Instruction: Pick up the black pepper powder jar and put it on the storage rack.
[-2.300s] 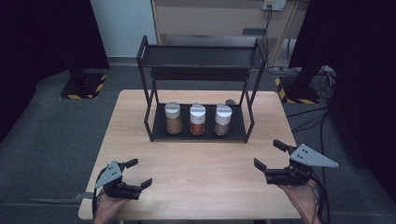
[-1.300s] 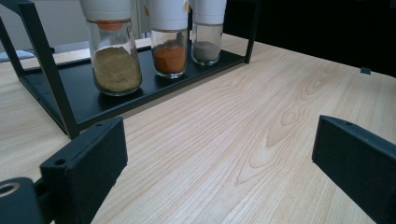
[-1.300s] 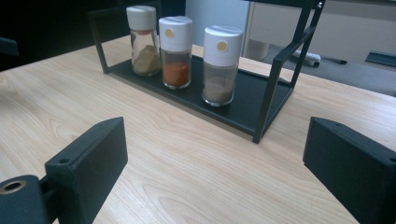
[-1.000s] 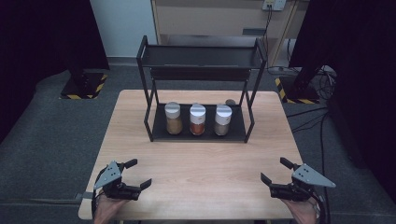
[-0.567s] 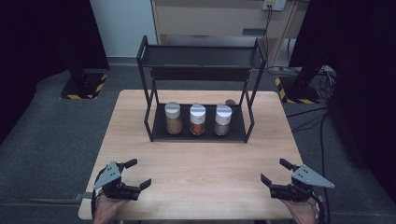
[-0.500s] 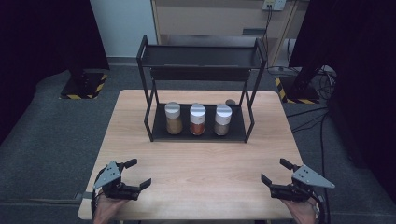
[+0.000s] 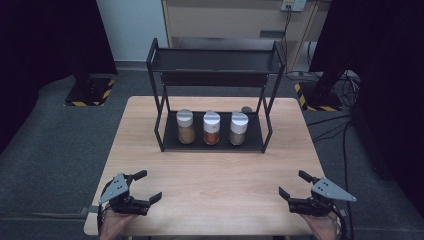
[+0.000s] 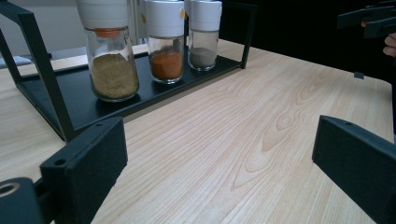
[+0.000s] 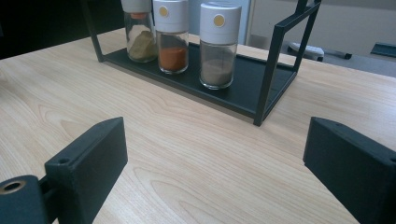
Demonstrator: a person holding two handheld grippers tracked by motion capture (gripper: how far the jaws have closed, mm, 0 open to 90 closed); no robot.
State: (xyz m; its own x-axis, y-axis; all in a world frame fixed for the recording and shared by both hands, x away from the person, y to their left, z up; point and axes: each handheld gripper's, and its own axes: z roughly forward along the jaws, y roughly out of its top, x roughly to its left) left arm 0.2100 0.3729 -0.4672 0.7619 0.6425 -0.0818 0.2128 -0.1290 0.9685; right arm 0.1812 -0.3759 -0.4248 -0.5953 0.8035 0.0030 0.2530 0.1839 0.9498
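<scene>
While both grippers sat at the near table edge with jaws spread wide and empty, three upright white-capped glass spice jars (image 7: 211, 128) stood on the black metal rack's lower shelf (image 7: 250, 142), well ahead; the left gripper (image 7: 143, 186) and right gripper (image 7: 295, 184) lay about equally far.

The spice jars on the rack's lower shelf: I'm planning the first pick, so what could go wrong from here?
The three jars stand close together, so open jaws reaching for the middle jar may knock a neighbour. The rack has an upper shelf low over the white caps, and a jar lifted straight up could hit it. Its front posts flank the end jars, so the right gripper or left gripper coming in at an angle might clip one.
</scene>
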